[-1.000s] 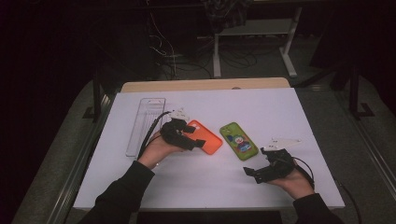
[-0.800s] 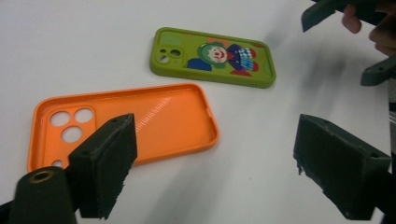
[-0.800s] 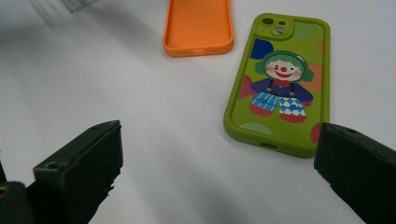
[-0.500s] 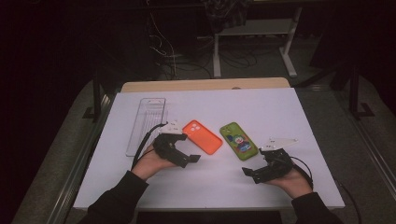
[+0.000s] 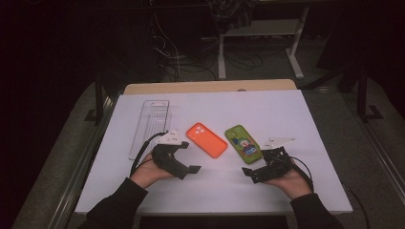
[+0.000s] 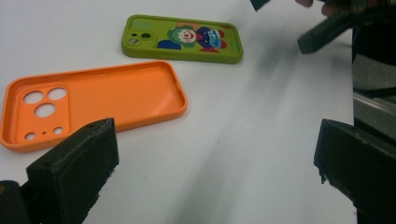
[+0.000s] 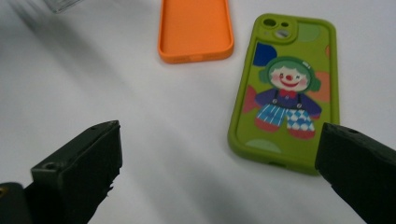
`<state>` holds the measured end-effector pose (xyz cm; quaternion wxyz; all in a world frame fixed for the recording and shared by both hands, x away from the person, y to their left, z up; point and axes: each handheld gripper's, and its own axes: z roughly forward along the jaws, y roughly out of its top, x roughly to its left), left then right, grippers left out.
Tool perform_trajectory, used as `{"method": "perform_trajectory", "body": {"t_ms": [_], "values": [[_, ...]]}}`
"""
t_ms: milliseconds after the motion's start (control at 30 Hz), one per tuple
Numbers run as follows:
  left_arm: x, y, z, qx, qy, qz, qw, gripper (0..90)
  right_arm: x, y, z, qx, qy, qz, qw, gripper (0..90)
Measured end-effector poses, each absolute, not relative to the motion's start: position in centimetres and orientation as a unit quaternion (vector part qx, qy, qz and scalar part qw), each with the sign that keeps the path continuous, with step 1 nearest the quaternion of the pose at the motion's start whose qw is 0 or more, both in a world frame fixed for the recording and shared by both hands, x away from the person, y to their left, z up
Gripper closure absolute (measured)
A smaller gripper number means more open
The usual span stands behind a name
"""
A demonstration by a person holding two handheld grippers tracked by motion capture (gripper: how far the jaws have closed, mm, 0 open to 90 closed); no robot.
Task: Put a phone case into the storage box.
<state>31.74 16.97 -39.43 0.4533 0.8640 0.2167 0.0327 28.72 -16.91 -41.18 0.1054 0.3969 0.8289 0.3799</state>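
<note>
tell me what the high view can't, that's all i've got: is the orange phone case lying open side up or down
Observer: Open side up. The left gripper view looks into the hollow of the orange phone case, camera holes at one end.
Operator: is anything between the left fingers
Observer: No. The left gripper is open over bare white table, with the orange case beyond one finger; its jaws have just been opening.
Operator: and what's the picture on the green one
Observer: The right gripper view shows the green phone case printed side up: a cartoon clown with green hair and a red nose. The right gripper is open, nothing between its fingers.
</note>
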Motion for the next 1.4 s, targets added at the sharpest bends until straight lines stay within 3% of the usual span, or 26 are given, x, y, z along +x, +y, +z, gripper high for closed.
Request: {"method": "perform_trajectory", "body": {"t_ms": [1400], "values": [[31.8,16.9,-40.1,0.873,0.209,0.044,0.439,0.0,38.1,-9.7,-35.3,0.373,0.836,0.381,0.130,0.0]]}}
